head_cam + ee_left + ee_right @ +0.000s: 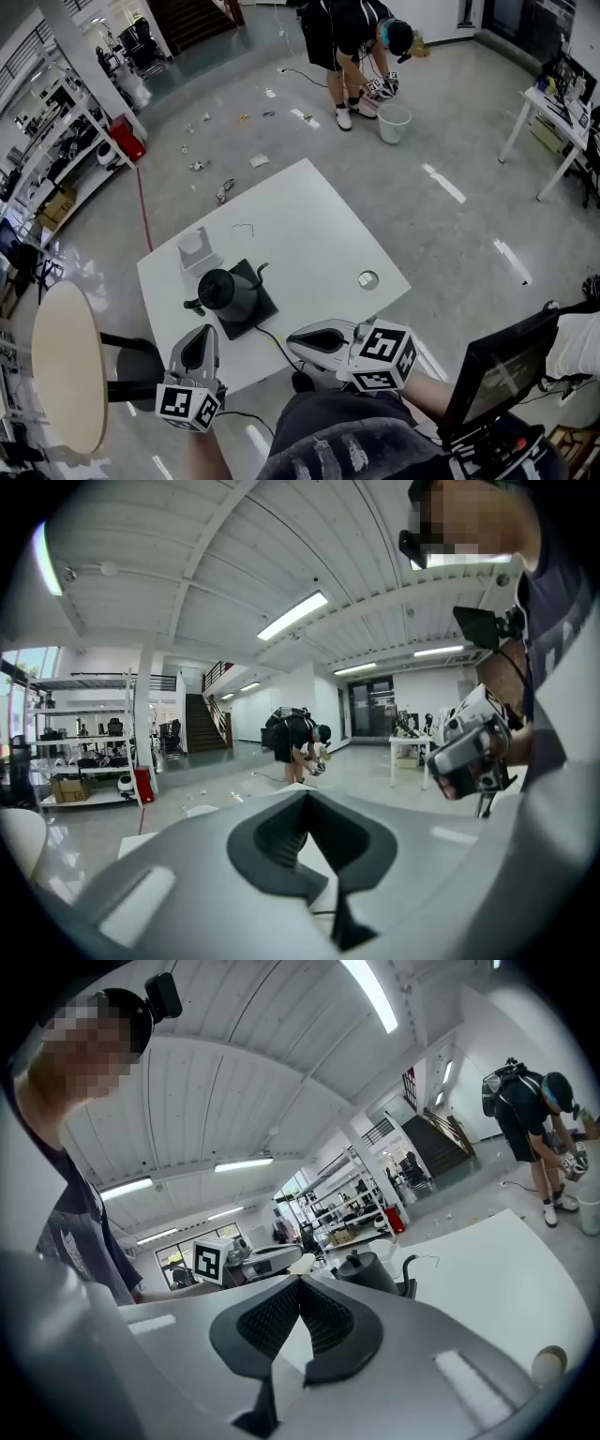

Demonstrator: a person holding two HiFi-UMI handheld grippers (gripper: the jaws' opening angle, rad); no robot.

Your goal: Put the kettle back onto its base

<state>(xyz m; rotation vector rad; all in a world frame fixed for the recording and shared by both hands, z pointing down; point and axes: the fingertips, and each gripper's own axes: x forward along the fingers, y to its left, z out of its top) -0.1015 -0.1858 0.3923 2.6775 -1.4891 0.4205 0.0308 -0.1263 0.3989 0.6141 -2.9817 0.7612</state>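
Note:
The black kettle [223, 291] stands on its black square base [260, 317] at the near left of the white table [319, 225]. A cord [273, 341] runs from the base toward the front edge. My left gripper [200, 335] is shut and empty, just in front of the table edge, short of the kettle. My right gripper [292, 343] is beside it at the edge, with its jaws together and nothing in them. The right gripper view shows the kettle [367, 1269] beyond the closed tips [300, 1281], with the left gripper [255, 1262] to its left. The left gripper view shows its shut tips [307, 793] and the right gripper [469, 752].
A small white container [198, 249] stands behind the kettle and a round disc [367, 278] lies near the table's right edge. A round wooden table [64, 364] is at the left, a screen [497, 373] at the lower right. A person [354, 42] bends over a bucket [394, 122] far back.

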